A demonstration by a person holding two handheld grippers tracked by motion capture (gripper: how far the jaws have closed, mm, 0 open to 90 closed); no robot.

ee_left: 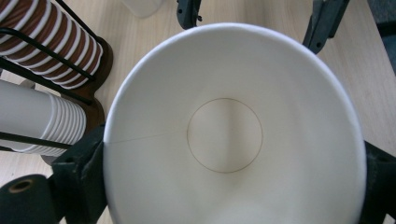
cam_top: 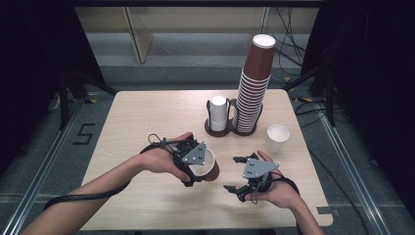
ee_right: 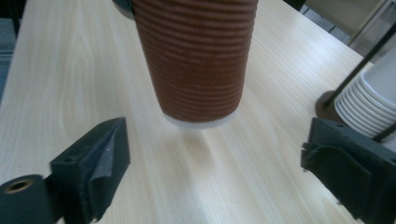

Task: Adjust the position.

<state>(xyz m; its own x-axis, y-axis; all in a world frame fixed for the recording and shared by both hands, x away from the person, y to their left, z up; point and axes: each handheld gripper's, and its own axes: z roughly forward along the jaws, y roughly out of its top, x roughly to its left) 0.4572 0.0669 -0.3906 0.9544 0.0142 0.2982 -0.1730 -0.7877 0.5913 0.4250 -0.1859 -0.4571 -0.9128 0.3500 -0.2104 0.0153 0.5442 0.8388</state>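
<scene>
My left gripper (cam_top: 195, 169) grips the brown cup (cam_top: 209, 165) by its rim, lifted; my right gripper (cam_top: 238, 173) stands wide, empty; placing it remains, I judge

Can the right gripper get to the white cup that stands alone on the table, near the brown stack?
Probably yes. The right gripper is open and holds nothing, and the single white cup stands just beyond it, with bare table between them. The tall brown stack is off to the side.

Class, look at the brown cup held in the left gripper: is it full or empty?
Empty. The left gripper view looks straight into the brown cup: bare white walls and a clean round bottom, nothing inside.
</scene>
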